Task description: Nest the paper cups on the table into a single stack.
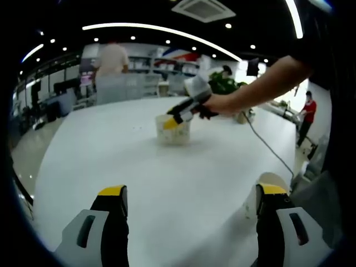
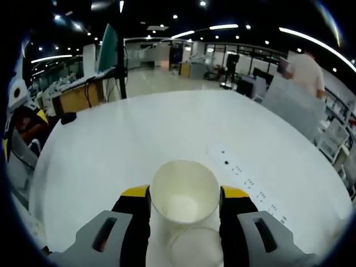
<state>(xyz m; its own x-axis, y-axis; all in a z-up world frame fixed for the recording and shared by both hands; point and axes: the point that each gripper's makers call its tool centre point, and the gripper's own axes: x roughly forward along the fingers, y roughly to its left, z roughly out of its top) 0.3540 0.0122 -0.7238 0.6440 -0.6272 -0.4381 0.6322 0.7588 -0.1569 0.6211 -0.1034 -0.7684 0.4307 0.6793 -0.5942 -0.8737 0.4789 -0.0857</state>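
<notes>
On the round white table (image 1: 122, 161) stands a white paper cup (image 1: 173, 130), with my right gripper (image 1: 173, 122) shut on its rim, held by a person's bare arm reaching in from the right. Seen from the right gripper view, the same cup (image 2: 183, 194) sits mouth-up between the yellow-tipped jaws of my right gripper (image 2: 184, 196), both pressed to its sides. Just below it lies a second pale round rim (image 2: 194, 247), blurred. My left gripper (image 1: 189, 200) hovers open over the near table, nothing between its jaws. Another pale cup (image 1: 273, 179) peeks from behind its right jaw.
A white power strip (image 2: 245, 178) lies on the table right of the held cup. A thin cable (image 1: 270, 147) trails across the table towards its right edge. A person (image 1: 111, 60) stands beyond the far edge, another in red (image 1: 308, 111) at right. Desks and shelves ring the room.
</notes>
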